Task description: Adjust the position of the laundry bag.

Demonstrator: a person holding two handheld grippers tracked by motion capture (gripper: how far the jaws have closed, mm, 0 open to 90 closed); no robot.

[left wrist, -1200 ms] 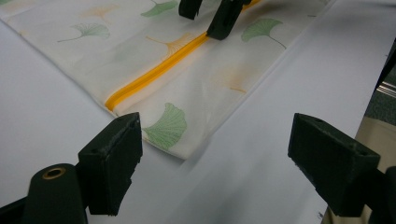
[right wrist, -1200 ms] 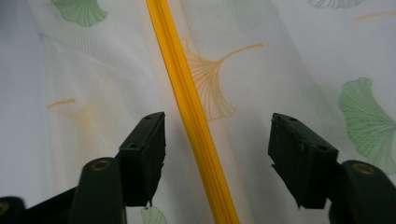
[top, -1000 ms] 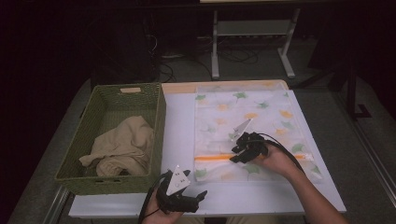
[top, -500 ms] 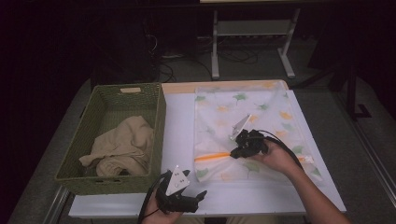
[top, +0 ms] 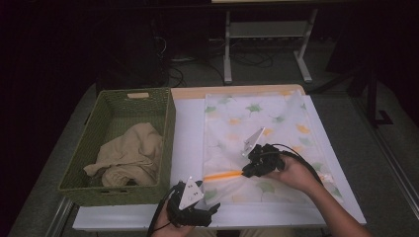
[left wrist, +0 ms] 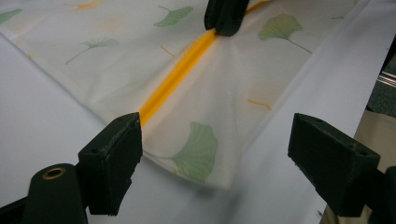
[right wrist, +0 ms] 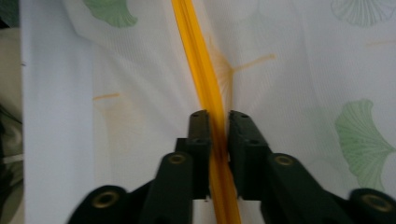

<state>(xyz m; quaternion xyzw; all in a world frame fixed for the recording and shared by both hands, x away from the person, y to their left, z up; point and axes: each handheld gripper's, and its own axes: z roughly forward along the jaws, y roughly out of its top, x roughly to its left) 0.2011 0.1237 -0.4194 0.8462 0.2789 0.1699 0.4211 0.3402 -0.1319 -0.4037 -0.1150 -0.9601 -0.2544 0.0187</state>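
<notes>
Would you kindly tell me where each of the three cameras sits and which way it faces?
High view: above the person's side, looking forward and down on the table, basket and bag; both hands and forearms show.
Left gripper view: on the left tongs, open, facing the bag's near corner and orange strip.
Right gripper view: on the right tongs, looking down at the strip pinched between them.
The two gripper views share the orange strip.
</notes>
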